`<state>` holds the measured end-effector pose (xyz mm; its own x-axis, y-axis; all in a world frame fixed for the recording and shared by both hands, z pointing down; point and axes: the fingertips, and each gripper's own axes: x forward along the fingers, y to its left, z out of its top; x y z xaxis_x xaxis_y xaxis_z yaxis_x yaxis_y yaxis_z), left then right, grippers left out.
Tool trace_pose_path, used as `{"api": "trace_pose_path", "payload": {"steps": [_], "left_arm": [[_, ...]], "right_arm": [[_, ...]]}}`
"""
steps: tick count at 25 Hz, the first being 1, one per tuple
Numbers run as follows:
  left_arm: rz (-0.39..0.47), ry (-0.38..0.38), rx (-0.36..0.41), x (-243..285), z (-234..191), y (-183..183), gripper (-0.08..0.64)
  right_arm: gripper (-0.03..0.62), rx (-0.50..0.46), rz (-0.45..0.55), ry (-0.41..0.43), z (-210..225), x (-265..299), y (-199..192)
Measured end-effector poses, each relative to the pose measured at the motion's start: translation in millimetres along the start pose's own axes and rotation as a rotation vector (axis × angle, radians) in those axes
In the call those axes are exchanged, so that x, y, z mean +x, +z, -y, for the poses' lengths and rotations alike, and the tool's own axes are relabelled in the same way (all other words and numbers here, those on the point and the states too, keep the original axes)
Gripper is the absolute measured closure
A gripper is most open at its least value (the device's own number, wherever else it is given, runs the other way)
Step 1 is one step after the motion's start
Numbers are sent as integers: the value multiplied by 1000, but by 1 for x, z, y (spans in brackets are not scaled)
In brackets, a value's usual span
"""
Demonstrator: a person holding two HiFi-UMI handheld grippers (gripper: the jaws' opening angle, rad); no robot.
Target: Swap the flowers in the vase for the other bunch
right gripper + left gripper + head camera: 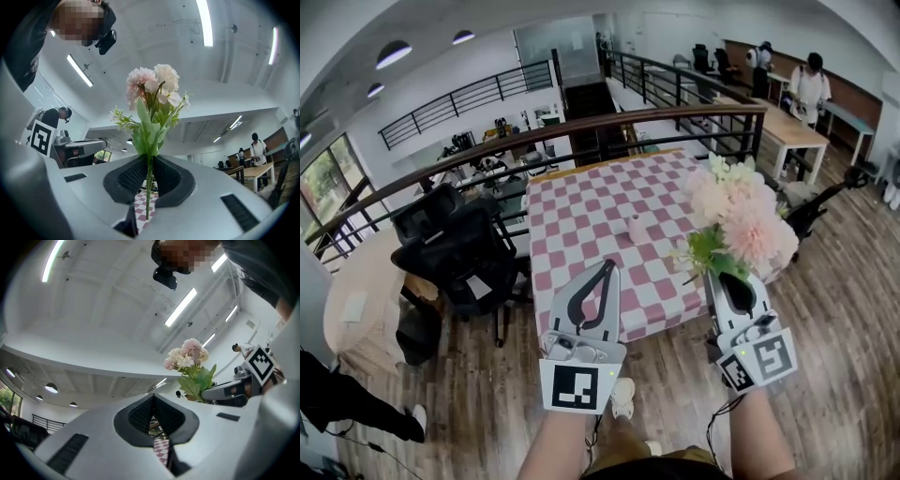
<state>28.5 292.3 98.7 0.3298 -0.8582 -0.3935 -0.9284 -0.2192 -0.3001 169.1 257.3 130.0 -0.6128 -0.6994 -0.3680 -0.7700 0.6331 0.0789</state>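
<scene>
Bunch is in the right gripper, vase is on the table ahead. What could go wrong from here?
1. The right gripper pinches only the thin stems low down, so the top-heavy bunch could swing or slip.
2. In the head view the bunch covers the right part of the table, which may make aiming hard.
3. The small vase stands alone, and the left gripper is shut and empty, not steadying it. A nudge from the stems could tip it.

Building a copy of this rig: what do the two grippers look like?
Both the left gripper and right gripper are light grey shells with black ribbed pads. Each carries a white marker cube. A dark cable hangs below the right one.
</scene>
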Motion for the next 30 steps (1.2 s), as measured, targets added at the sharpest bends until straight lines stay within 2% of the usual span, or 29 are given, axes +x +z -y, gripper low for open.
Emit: {"api": "trace_pose_path", "payload": {"steps": [17,30], "left_arm": [[-19,0,-22,106,-60,-73,554],[-57,-59,-32,182,-106,-139,554]], "right_arm": [[540,4,2,13,52,118,-43],[540,15,-47,-16,84,203,-95]]}}
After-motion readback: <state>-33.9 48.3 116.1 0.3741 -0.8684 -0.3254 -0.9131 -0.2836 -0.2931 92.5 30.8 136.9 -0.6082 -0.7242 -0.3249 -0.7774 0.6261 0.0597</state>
